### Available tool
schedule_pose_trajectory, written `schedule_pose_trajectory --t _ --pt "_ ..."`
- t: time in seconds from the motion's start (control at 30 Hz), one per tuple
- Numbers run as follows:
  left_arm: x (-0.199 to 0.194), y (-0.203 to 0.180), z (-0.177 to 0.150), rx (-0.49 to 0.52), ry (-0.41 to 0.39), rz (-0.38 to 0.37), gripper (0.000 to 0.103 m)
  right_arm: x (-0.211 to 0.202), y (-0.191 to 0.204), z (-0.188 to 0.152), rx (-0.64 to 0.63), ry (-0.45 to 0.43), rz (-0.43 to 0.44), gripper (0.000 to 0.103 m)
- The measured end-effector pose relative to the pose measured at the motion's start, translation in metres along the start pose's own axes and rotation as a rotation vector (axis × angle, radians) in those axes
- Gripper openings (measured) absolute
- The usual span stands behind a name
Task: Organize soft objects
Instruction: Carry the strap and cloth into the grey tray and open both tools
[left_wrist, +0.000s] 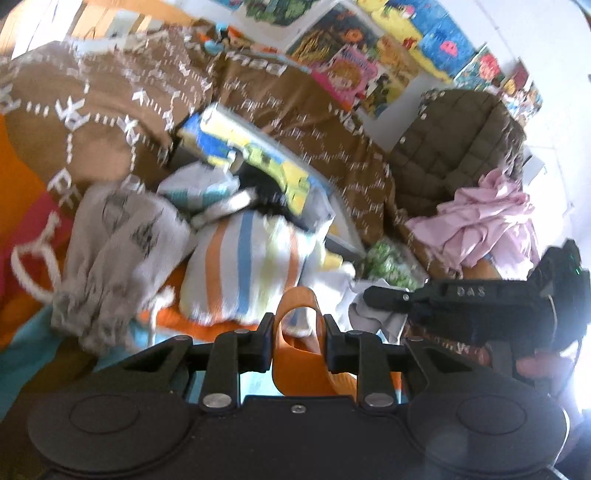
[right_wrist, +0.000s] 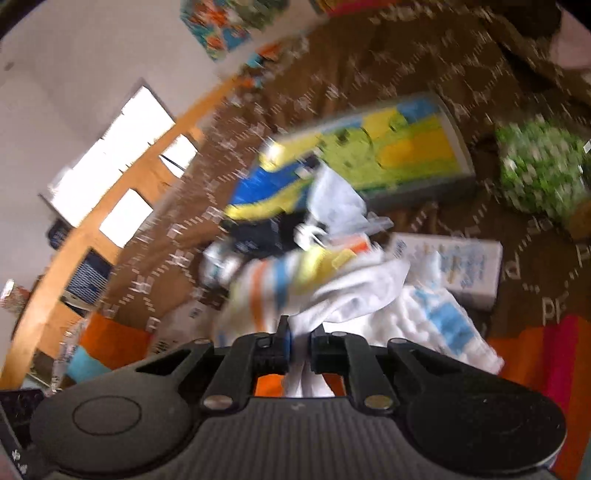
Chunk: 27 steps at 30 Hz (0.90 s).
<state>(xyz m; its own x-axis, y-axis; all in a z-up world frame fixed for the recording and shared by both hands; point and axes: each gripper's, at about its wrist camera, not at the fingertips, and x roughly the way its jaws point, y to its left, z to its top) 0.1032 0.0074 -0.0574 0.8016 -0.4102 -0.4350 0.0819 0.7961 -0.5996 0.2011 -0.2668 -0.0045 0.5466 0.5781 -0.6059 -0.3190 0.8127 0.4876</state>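
Your right gripper (right_wrist: 299, 349) has its fingers clamped on limp white cloth (right_wrist: 354, 295); your left gripper (left_wrist: 298, 332) pinches a floppy orange strap (left_wrist: 295, 354). Both are light; grip bunched folds.

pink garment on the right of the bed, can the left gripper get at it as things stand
Probably not yet. The left gripper has an orange fabric loop between its fingers, and the right gripper, shut on white cloth, reaches across in front of the pink garment.
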Motion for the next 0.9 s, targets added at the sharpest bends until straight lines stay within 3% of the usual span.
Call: schedule_pose_trajectory --t 0.2,0.47,0.73,0.9 --pt "-0.001 -0.014 0.037 0.033 -0.109 0.001 0.028 -0.011 0.012 0.003 -0.075 -0.127 0.046 0.011" --pt "0.033 -0.025 0.121 0.118 -0.252 0.007 0.028 0.006 0.039 0.031 -0.22 -0.275 0.018 0.011" --pt "0.086 0.014 0.174 0.07 -0.307 0.046 0.028 0.065 0.045 0.091 -0.211 -0.364 -0.01 0.011" --pt "0.111 0.045 0.188 0.042 -0.302 0.101 0.028 0.111 0.045 0.114 -0.194 -0.337 -0.025 0.011"
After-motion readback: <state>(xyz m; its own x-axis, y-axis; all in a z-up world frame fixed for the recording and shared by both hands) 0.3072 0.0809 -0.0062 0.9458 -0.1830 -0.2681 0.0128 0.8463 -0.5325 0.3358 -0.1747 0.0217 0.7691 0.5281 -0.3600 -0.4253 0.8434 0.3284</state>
